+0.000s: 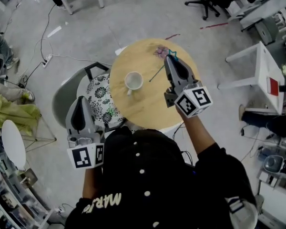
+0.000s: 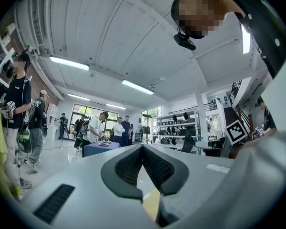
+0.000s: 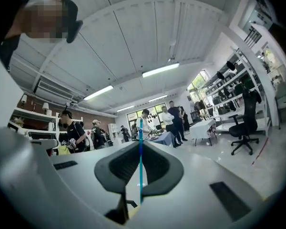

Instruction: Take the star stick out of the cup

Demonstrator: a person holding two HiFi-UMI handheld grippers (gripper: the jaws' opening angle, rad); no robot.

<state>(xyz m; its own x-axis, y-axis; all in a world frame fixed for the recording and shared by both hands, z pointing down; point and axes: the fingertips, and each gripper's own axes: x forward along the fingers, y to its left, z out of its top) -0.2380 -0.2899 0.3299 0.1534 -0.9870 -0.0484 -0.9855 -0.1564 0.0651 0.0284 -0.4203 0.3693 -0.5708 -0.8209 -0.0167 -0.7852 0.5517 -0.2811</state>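
Right gripper [image 1: 170, 58] clamps my stick [image 1: 157, 73] over the table's [image 1: 133, 111] far edge, clear of the cup [image 1: 133, 81]; left gripper [image 1: 80, 100] idles closed.

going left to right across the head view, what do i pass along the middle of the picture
grey left gripper → white handled cup on the round wooden table → grey right gripper, shut on the thin blue star stick → white side table

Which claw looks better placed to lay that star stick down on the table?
The right claw: it is shut on the star stick and hangs over the round table, near the cup. The left claw is shut, empty, off the table's edge.
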